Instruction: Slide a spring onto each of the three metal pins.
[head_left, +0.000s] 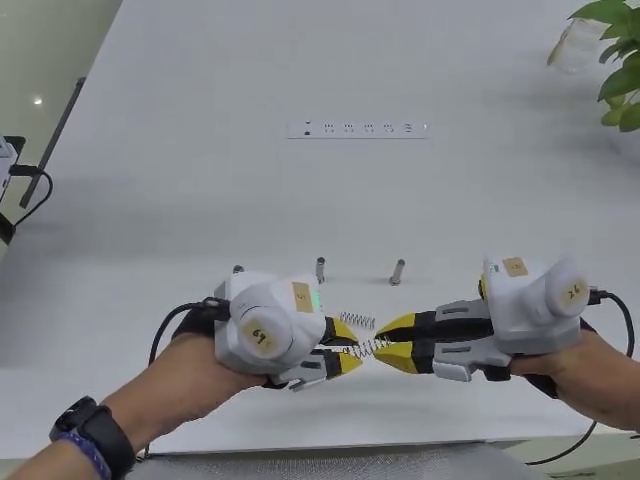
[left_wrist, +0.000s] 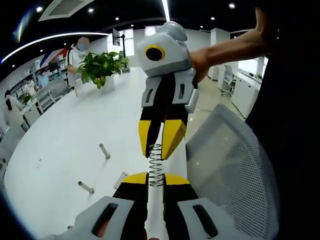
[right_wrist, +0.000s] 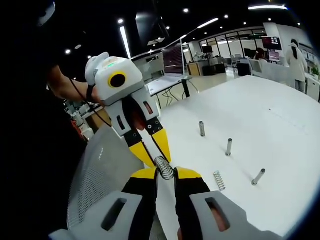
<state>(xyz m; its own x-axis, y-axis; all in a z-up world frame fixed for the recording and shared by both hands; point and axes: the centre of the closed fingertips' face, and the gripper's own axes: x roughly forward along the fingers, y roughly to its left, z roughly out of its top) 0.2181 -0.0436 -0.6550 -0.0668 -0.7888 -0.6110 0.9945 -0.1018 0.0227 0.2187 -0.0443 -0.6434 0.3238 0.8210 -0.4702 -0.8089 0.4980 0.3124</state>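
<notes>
Left gripper (head_left: 345, 362) and right gripper (head_left: 390, 352) both pinch one spring (head_left: 367, 347). Three pins (head_left: 320, 268) bare, second spring (head_left: 357, 320) loose on table (head_left: 300, 200). Nothing threaded yet.

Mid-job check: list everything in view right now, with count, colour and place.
table: 1, white
metal pins: 3, silver, in a row mid-table
loose spring: 1, silver, lying on the table, nearer the person than the pins
held spring: 1, silver, gripped at both ends
power strip: 1, white, far table middle
plant: 1, green, far right
left gripper: 1, white, yellow jaws, shut on held spring
right gripper: 1, white, yellow jaws, shut on held spring
</notes>
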